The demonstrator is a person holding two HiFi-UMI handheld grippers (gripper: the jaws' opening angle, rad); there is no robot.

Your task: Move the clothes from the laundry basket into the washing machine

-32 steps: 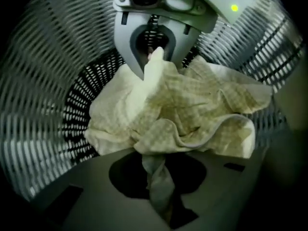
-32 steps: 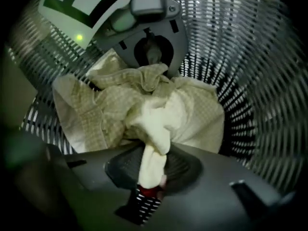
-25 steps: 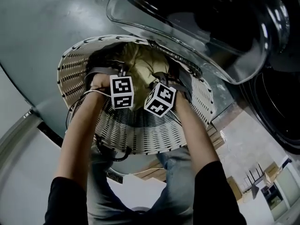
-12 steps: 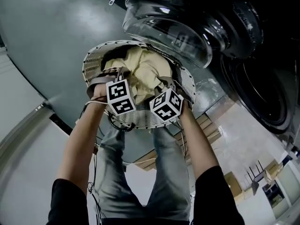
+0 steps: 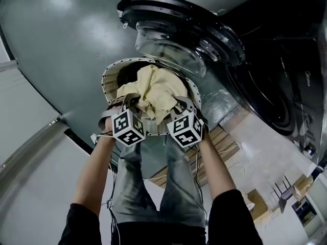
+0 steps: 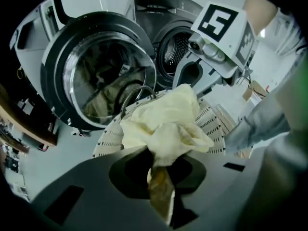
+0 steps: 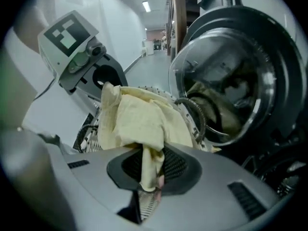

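Closest in the head view are the person's forearms in black sleeves, with jeans-clad legs between them on the near side of the laundry basket. Each hand holds a gripper above the basket's near rim.

The left gripper has its jaws clenched on a narrow twisted fold of a pale yellow cloth. The fold runs down between the pads and its lower end looks darker, ochre in shade. The right gripper is likewise clamped on another hanging fold of the same cloth. The two grippers stand side by side with their marker cubes toward the person, the left at the basket's left and the right at its right.

The yellow cloth bunches up between and just beyond the jaws. It is held over the basket's mouth and covers most of it, so only the white slotted wall and a dark patch of the interior at the left show.

The basket stands on a grey floor. Just past its far rim the washing machine door hangs wide open, its glass bowl bulging toward the basket. To the right of the basket and beyond the door is the washing machine, its dark round opening facing the basket.
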